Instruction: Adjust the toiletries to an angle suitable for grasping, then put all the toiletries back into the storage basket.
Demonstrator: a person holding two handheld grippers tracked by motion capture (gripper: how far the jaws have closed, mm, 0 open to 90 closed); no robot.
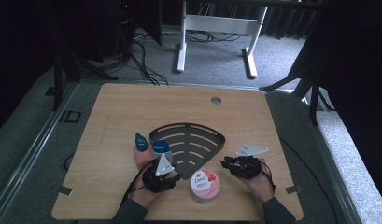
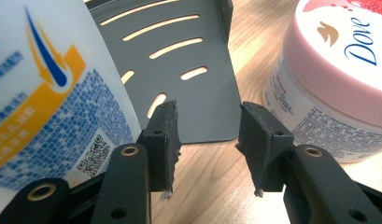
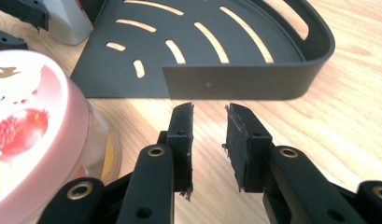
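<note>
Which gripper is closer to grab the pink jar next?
Probably the left gripper: its open jaws sit right beside the pink jar. The right gripper faces the black rack, with the jar off to its side.

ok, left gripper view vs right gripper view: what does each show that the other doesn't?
Left gripper view: the blue-and-orange label and QR code on the bottle, plus the left gripper, jaws open on nothing. Right gripper view: the curved rim of the tray, plus the right gripper, jaws open too. Both: the pink-lidded Dove jar, the tray's slotted floor, the wooden table.
</note>
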